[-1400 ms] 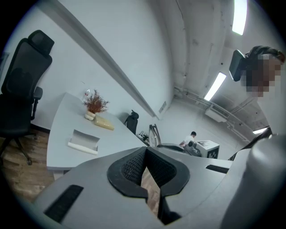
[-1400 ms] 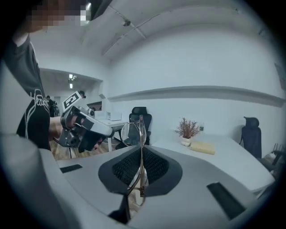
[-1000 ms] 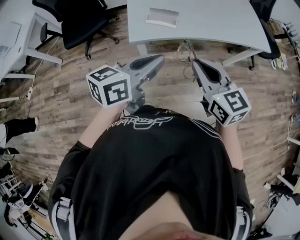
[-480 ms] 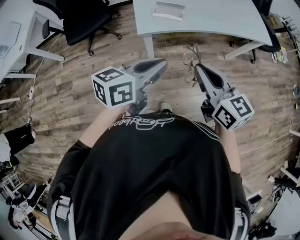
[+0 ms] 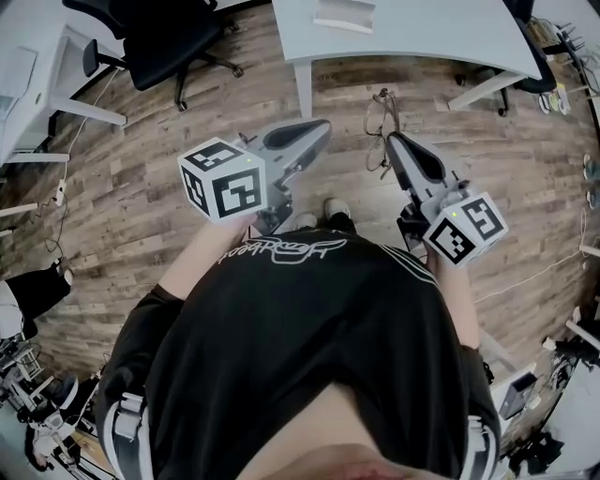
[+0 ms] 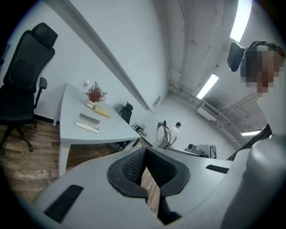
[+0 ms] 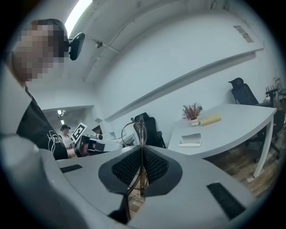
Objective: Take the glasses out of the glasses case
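Far left of the head view: black office chair (image 5: 161, 39) on a wood-plank floor (image 5: 122, 202).

Left gripper (image 5: 317, 129), marker cube toward the holder's body, held over the floor in front of a black shirt (image 5: 300, 328). In the left gripper view its jaws (image 6: 144, 151) meet at the tips. Nothing is between the pads, only floor seen through the narrow wedge behind them.

Past those jaws: pale grey bench (image 6: 71, 114). On it lies the glasses case (image 6: 88, 123), open and pale, well apart from both grippers. Behind it, a small reddish plant (image 6: 95, 93) and a yellow oblong thing (image 6: 102, 112). In the head view the case (image 5: 344, 16) sits on the bench (image 5: 422, 33) at the top edge.

Glasses (image 5: 377, 114) are out of the case, in the air over the floor between the bench edge and the right gripper (image 5: 392, 142), lenses upward, temples hanging down.

Right gripper view: jaws (image 7: 141, 150) clamped on the thin wire frame of the glasses (image 7: 140, 125). The frame stands upright out of the pads, one round rim to their left. Bench, case (image 7: 191, 141) and plant (image 7: 191, 110) lie to the right.
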Demonstrator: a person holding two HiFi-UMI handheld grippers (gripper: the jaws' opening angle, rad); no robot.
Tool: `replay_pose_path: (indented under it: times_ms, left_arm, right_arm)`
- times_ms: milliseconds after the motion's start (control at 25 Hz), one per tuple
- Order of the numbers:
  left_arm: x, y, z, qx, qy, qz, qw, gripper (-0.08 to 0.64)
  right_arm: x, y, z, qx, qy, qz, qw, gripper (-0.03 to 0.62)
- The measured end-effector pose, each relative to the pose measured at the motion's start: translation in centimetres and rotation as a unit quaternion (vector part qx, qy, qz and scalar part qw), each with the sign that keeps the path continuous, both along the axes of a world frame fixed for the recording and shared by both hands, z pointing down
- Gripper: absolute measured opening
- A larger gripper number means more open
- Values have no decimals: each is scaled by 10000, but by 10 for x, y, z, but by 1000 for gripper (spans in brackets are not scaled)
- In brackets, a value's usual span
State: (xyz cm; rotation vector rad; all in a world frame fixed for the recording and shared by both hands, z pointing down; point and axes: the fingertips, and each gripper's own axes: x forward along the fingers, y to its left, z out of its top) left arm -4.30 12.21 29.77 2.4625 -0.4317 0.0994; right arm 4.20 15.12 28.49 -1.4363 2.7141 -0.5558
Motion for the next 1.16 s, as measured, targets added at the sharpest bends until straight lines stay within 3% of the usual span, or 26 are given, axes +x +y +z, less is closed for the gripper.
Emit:
replay_pose_path:
  times_ms: [600,1160]
  left_arm:
    - [-24,19,0,125,22,157,9998,8]
    - [-23,23,6,63,0,303,9995,8]
  right_arm:
    - [-30,28,9,-22,118,65,9999,18]
    - [-35,34,15,-82,130,147,9998,18]
